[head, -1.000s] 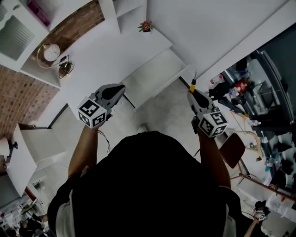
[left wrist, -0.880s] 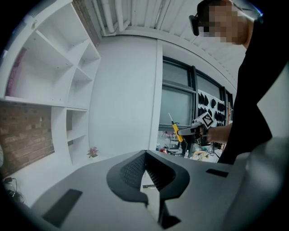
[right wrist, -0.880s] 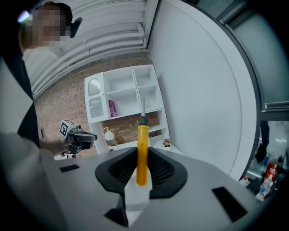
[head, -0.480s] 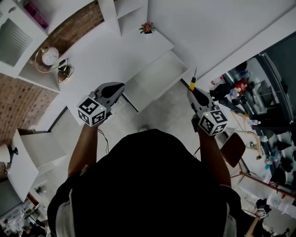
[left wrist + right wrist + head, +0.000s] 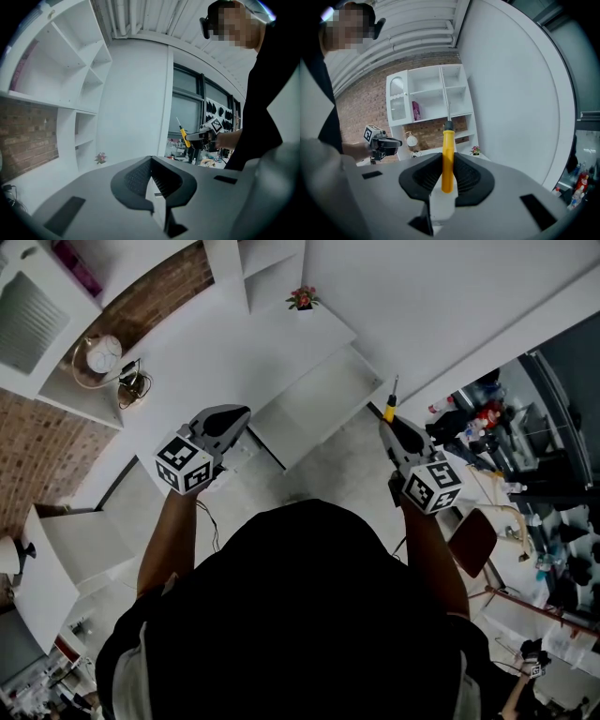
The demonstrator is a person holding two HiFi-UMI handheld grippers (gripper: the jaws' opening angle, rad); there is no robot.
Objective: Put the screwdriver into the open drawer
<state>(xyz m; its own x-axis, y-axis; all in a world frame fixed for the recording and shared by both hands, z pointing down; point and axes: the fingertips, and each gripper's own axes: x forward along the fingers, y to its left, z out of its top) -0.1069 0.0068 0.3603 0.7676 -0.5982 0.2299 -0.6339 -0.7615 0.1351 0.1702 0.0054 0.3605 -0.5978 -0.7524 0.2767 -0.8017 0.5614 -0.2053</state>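
The screwdriver [image 5: 447,159] was clamped in the right gripper [image 5: 447,174]. Its jaws were squeezed onto the lower end of the yellow handle, with the metal shaft sticking straight out past the tips. From the head view the screwdriver [image 5: 390,407] was up in the air off the right end of the open drawer [image 5: 314,404], not in it and not touching it, and the right gripper [image 5: 392,430] was pointing roughly forward. The drawer was pulled out from a white desk [image 5: 216,343] and looked bare inside.

The left gripper [image 5: 242,416] was over by the drawer's left end, near its front corner. In its own view the left gripper [image 5: 152,180] had its jaws together with nothing between them, and the screwdriver [image 5: 184,136] showed across the way.

Further out, a small potted flower [image 5: 302,298] sat at the back of the desk. A round clock [image 5: 101,351] stood off to the left against the brick wall [image 5: 150,292]. A white shelf unit [image 5: 426,98] stood above all that.
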